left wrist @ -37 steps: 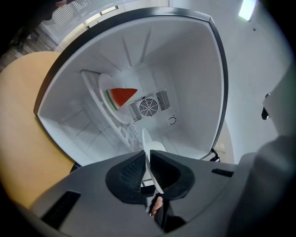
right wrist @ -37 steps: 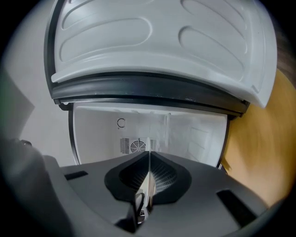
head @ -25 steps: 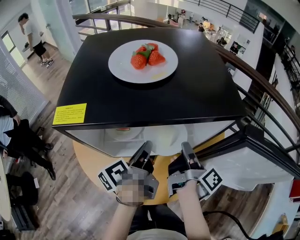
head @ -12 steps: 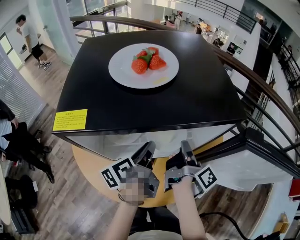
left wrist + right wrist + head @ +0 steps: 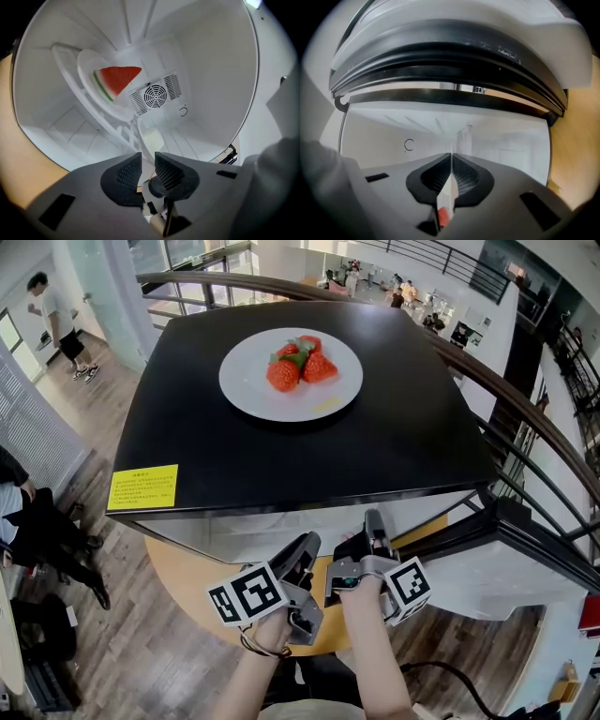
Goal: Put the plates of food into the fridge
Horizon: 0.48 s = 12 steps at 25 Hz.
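Observation:
A white plate of strawberries (image 5: 291, 374) sits on the black top of the small fridge (image 5: 394, 427). Inside the fridge, a white plate with a watermelon wedge (image 5: 115, 82) rests on the rack, well ahead of my left gripper (image 5: 147, 157). That gripper's jaws have just been opening; they stand apart with nothing between them. In the head view the left gripper (image 5: 309, 542) and the right gripper (image 5: 373, 518) hover side by side at the fridge's open front. My right gripper (image 5: 451, 157) is shut, pointing into the white interior under the black top edge.
The fridge stands on a round wooden table (image 5: 187, 577). Its white door (image 5: 487, 568) hangs open at the right. A curved railing (image 5: 525, 427) runs behind. One person stands at the far left (image 5: 61, 320) and another is at the left edge (image 5: 19, 512).
The left gripper has rolled, so its marker cube now faces up, and its jaws have parted. The right gripper has shifted slightly toward the fridge opening. The strawberry plate has not moved.

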Available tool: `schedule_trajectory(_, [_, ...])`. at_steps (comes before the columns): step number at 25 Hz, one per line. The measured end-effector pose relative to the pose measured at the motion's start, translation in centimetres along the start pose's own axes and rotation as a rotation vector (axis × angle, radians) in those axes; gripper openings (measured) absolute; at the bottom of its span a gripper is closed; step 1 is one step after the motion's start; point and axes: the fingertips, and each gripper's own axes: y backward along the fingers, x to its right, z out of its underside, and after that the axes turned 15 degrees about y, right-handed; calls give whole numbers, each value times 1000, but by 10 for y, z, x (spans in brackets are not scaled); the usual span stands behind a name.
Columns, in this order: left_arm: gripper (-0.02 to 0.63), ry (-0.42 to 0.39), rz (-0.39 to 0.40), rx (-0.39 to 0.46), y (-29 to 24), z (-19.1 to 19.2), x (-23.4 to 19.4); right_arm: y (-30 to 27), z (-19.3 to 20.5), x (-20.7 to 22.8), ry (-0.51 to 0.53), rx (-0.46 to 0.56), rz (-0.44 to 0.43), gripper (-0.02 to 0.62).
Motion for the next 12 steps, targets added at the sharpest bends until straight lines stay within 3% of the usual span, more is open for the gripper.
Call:
schedule_trajectory(7, [69,15,5,-7,13,-2,-7,-6,2,-10,162,8,12,21])
schedule_trajectory(12, [69,46,15,1,20,-3,-10,-8,2,-14,324,-1,77,25])
